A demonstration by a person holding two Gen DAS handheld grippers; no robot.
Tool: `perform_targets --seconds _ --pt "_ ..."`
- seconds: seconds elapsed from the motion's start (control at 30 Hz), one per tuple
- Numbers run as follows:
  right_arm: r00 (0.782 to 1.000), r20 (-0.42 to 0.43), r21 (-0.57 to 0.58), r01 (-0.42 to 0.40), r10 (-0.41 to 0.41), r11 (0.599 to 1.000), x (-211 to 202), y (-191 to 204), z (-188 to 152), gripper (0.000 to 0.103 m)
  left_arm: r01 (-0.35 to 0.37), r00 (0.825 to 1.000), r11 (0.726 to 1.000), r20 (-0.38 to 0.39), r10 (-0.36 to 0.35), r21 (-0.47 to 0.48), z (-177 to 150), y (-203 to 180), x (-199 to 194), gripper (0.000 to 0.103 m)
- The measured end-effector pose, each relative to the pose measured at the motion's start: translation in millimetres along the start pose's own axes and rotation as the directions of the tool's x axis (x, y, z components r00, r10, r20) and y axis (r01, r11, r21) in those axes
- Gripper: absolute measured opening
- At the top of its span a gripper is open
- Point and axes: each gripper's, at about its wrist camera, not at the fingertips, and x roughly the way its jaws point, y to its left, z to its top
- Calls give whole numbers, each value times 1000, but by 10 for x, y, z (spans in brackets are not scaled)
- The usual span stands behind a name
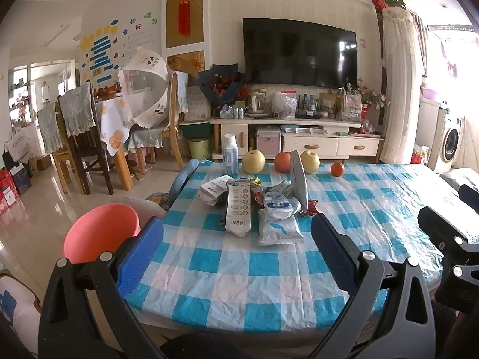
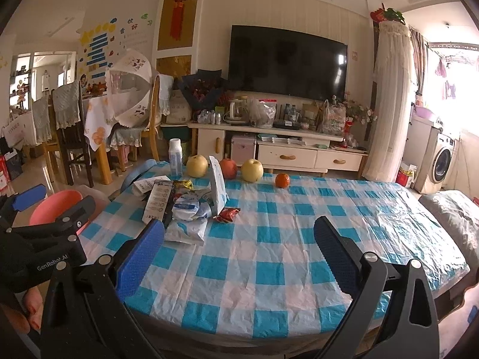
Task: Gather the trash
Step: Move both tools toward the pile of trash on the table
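We had both tools over the near edge of the counter (image 1: 269, 269), which was covered in a blue-and-white checked cloth. Left tool (image 1: 236, 239): jaws spread wide, nothing between them. Right tool (image 2: 239, 240): same, spread and empty.

Trash pile (image 1: 263, 206) sat on the counter's far-left part, well ahead of both tools: a long white printed wrapper (image 1: 238, 209), a flat white pouch (image 1: 280, 232) nearest us, a crumpled white-and-blue bag (image 1: 281, 205) resting on the pouch, one white packet (image 1: 299, 179) standing upright, and a small red wrapper (image 1: 310, 208) at the pile's right edge. Nothing was gripped.

Pink basin (image 1: 98, 233) sat off the counter's left side, lower than the tabletop, just beside the left tool's blue finger. The visible part of its inside looked empty; the bottom was hidden.

Behind the pile along the far edge: a white bottle (image 1: 230, 152) with blue label, upright, contents not visible; two yellow pears, a red apple (image 1: 283, 161) and a tangerine (image 1: 337, 169), all apart from the trash.
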Motion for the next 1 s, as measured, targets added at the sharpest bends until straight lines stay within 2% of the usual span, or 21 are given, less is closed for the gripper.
perform_targets --seconds 0.53,1.0 --pt "999 -31 -4 -23 23 1000 93 49 -91 98 1 1000 1000 -1 -1 1 -35 -17 3 99" --pt "998 -68 -5 -17 17 1000 281 -11 -164 98 -7 999 1000 -46 8 24 -170 -14 80 99"
